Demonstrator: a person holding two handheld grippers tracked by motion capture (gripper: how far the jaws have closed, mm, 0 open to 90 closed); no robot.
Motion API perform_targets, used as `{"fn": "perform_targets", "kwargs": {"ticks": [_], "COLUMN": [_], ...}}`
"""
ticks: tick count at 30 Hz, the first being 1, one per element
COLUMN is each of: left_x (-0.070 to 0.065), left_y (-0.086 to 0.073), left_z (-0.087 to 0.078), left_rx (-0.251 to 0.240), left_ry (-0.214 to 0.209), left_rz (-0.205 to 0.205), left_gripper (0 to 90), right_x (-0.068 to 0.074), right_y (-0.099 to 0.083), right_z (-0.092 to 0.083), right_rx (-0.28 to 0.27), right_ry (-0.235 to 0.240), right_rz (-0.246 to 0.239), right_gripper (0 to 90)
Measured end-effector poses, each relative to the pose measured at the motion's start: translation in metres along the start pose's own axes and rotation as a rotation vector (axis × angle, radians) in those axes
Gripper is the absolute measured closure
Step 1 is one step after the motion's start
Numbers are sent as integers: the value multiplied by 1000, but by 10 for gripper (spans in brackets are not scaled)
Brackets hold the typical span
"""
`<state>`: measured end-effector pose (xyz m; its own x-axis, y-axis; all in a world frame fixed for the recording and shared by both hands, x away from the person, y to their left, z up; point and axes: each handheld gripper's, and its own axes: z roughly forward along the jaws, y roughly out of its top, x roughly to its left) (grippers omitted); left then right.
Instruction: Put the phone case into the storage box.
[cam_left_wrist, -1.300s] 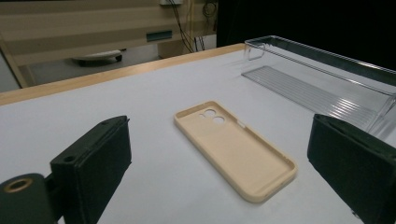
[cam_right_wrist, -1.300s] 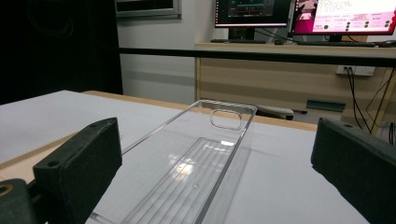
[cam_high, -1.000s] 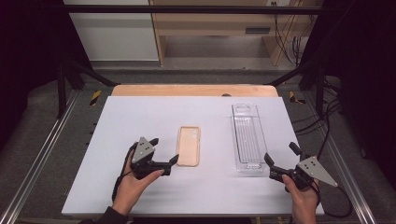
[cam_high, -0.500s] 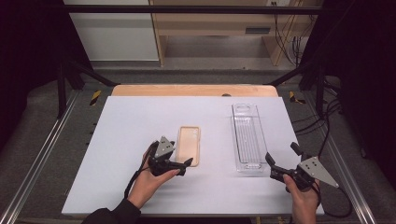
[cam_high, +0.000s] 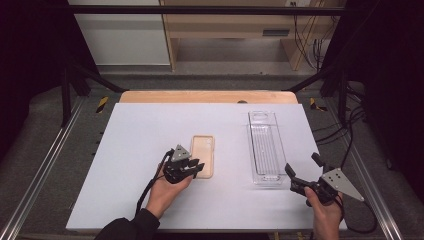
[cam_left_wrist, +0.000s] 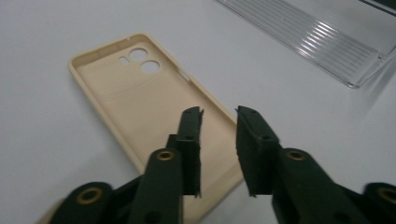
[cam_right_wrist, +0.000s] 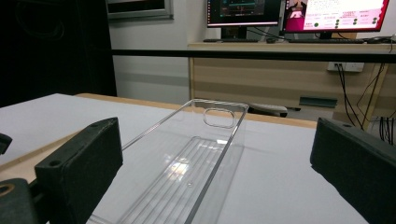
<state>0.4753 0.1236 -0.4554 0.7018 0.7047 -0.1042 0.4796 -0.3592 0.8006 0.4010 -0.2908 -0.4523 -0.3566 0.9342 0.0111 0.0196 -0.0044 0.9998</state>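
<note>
Since the earlier frames the left gripper (cam_high: 196, 167) has slid right from the bare table (cam_high: 140, 150) to the near end of the beige phone case (cam_high: 203, 155), and its jaws have just been closing. In the left gripper view they stand a narrow gap apart, straddling the case's (cam_left_wrist: 140, 102) near right rim; one pad sits inside the shell and the other outside, and I cannot see them pressing on it yet. The right gripper (cam_high: 300, 180) has kept its place at the near right, jaws wide and holding nothing, aimed at the near end of the clear tray (cam_high: 264, 150).

The case lies flat and open side up near the table's middle, camera holes at its far end. The tray lies well to its right, running near to far.

To pinch well, I judge the rim should sit deep between the pads before the squeeze finishes. The wall is thin and soft, so a shallow bite may slip or fold it. Lift only once the grip is snug, keeping the case level.
</note>
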Motion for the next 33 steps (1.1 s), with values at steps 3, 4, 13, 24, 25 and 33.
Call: {"fn": "perform_targets", "kwargs": {"ticks": [3,4,13,24,25,33], "left_x": [-1,-1,-4,4,4,15], "left_y": [0,0,-4,-7,-7,-19], "left_z": [0,0,8,6,6,-22], "left_rx": [22,22,131,215,215,276], "left_ry": [-4,-4,55,53,53,7], "left_rz": [-7,-7,6,-16,-16,-19], "left_gripper": [855,879,900,900,900,900], "right_x": [0,0,0,0,0,-1], "right_y": [0,0,0,0,0,0], "right_z": [0,0,0,0,0,-1], "right_rx": [-1,0,0,1,1,2], "right_ry": [0,0,-2,1,1,3], "right_rz": [1,1,-3,-7,-7,-6], "right_gripper": [27,27,31,31,31,31]}}
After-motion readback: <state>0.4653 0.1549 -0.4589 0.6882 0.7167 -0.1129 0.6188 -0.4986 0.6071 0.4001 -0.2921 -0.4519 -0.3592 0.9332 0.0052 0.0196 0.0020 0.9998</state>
